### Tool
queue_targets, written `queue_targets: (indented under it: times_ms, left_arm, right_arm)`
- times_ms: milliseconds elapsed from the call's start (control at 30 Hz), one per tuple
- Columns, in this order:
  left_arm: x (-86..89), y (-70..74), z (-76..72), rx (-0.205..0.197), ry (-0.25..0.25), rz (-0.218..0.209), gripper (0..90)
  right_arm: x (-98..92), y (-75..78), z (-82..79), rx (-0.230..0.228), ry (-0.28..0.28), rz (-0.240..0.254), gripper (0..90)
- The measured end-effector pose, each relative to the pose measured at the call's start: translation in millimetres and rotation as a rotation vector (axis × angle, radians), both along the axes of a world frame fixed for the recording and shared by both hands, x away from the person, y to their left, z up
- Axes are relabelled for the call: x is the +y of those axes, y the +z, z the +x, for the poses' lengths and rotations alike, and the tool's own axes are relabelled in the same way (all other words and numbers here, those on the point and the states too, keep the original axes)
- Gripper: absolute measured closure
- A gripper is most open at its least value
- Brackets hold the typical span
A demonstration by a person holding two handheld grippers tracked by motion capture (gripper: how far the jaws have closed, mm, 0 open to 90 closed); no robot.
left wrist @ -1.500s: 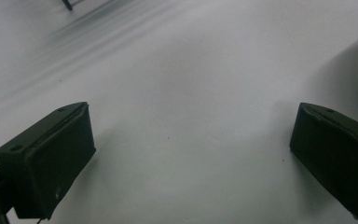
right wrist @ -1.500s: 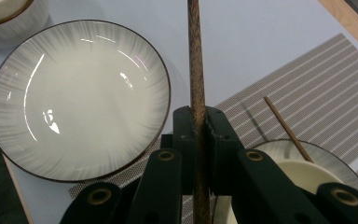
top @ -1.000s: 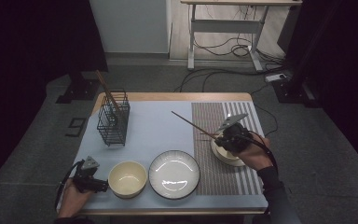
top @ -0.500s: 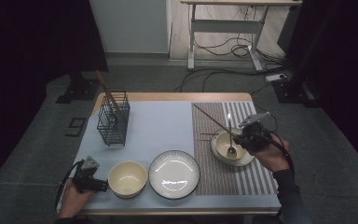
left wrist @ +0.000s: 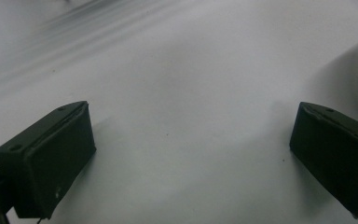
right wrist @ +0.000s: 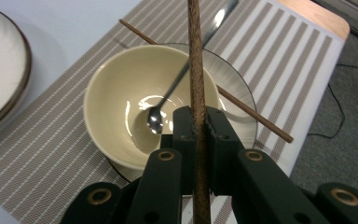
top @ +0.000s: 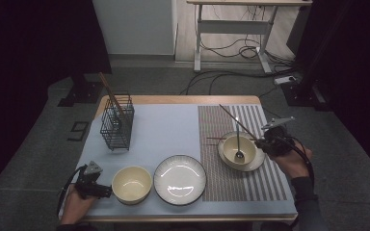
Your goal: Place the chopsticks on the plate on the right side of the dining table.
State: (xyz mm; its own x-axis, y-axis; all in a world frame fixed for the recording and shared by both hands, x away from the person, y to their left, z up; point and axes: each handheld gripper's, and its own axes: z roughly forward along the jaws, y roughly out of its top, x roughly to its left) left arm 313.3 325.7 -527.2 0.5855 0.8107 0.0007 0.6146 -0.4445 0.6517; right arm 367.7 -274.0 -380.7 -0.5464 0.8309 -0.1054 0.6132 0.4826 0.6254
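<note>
1. One worktop (top: 173,120), covered by a pale blue mat, carries everything; a striped placemat (top: 265,183) lies over its right part.
2. Near the far left corner stands a dark wire basket (top: 117,126) with wooden sticks leaning out of it.
3. By the near edge, about midway, sits a shallow plate (top: 180,179) with a dark rim; just to its left is an empty cream bowl (top: 132,184).
4. On the placemat, toward the right edge, a glass saucer (top: 256,164) holds a second cream bowl (right wrist: 116,93), and a metal spoon (right wrist: 168,100) leans inside that bowl with its handle up over the far rim.
5. A loose chopstick (right wrist: 256,116) lies across the saucer behind the bowl.
6. The right hand-held gripper (right wrist: 198,121) is at the right edge, just beside the saucer; its jaws are pressed together on a second chopstick (right wrist: 196,60), which points up and away over the bowl toward the far edge.
7. The left hand-held gripper (top: 92,182) rests low at the near left corner, just beside the empty bowl, jaws wide apart with only bare mat between them.
</note>
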Motion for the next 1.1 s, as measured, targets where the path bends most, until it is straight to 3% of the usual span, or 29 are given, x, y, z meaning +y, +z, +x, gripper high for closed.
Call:
queue_targets:
  times_ms: [400, 1100]
  left_arm:
    - [-0.1, 0.0, 0.0, 0.001, 0.001, -0.002, 0.0]
    - [-0.2, -0.1, -0.1, -0.001, 0.002, -0.002, 0.0]
  right_arm:
    - [-18.1, -16.6, 1.6, 0.004, -0.105, -0.012, 84.0]
    - [-28.1, -60.3, 1.7, 0.026, -0.2, -0.043, 83.9]
